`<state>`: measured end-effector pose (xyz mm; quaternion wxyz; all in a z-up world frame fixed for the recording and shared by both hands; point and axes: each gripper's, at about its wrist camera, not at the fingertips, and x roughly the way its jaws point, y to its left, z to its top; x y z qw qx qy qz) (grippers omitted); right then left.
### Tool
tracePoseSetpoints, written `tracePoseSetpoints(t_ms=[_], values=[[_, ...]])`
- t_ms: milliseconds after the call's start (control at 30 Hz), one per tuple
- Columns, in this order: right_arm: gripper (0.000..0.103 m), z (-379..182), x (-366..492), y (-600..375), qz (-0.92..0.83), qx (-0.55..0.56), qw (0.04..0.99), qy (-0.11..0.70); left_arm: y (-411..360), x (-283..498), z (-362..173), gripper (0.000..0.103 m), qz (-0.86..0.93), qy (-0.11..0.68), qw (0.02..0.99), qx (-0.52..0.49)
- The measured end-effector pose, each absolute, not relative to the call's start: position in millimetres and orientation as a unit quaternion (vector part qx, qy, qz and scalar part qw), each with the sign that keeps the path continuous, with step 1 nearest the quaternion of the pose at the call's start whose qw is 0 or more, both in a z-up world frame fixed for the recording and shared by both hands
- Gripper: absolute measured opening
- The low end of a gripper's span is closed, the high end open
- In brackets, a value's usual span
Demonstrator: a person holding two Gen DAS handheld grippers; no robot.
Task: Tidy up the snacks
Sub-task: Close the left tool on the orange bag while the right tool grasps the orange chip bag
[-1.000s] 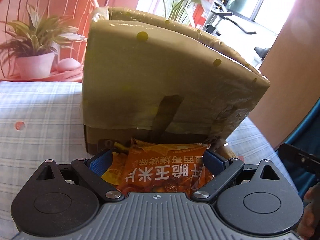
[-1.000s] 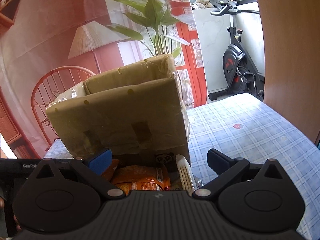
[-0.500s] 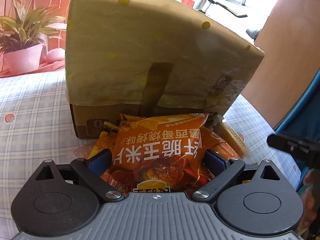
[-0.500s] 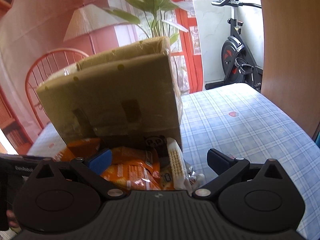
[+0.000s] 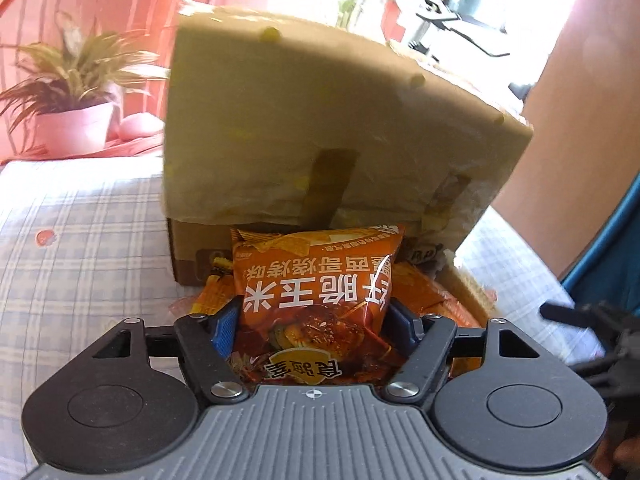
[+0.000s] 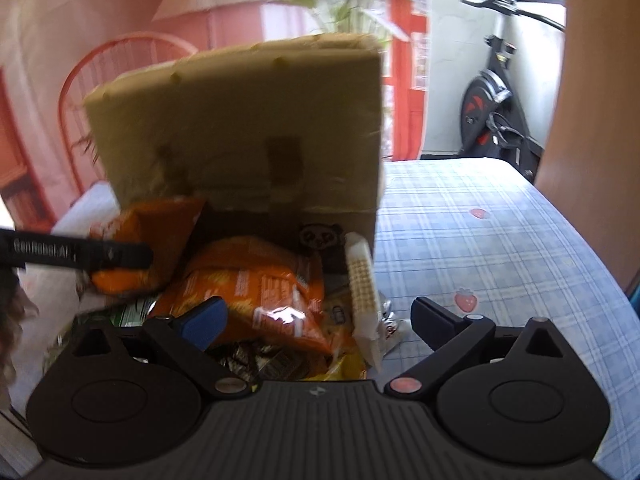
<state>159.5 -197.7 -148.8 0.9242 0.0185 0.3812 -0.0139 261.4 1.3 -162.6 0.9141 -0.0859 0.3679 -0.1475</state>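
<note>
Your left gripper (image 5: 312,322) has just been closing its jaws, and its two blue pads now pinch one orange chip bag (image 5: 316,292) from both sides; the bag stands upright between them, its print upside down toward you, lifted a little over the pile in front of the cardboard box (image 5: 340,120). You have one box on the counter (image 5: 80,240), its tall flap covered in yellowish plastic and tape patches, and it is the same box (image 6: 240,128) in the right wrist view. Your right gripper (image 6: 320,316) has its jaws spread wide with nothing pressed between the pads, and it hangs over the pile of snacks at the foot of the box. In that pile you can count one more orange chip bag (image 6: 256,280) lying flat, one pale wafer pack (image 6: 362,276) leaning against the box corner, one dark wrapped snack (image 6: 260,360) just beneath the gripper, a bit of yellow wrapper (image 6: 344,368) and a bit of green wrapper (image 6: 132,312); the blur keeps you from counting more. From the right wrist view, the held bag (image 6: 140,248) shows at the left with one black finger of the left gripper across it. One potted plant (image 5: 76,92) stands behind the counter at the left, and one exercise bike (image 6: 496,108) stands beyond it at the right
</note>
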Motion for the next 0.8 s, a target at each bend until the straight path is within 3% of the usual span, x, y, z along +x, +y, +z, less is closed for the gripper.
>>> tracePoseSetpoints(t_ms=[367,800], values=[[0.097,-154,172,-181,0.038,0.052,0.922,0.383,30,238,-126,0.075,-0.117,0.308,0.935,-0.129],[0.098,-174,211,-194,0.018,0.112,0.905,0.409,42,218,-128,0.075,-0.107,0.298,0.936,-0.152]])
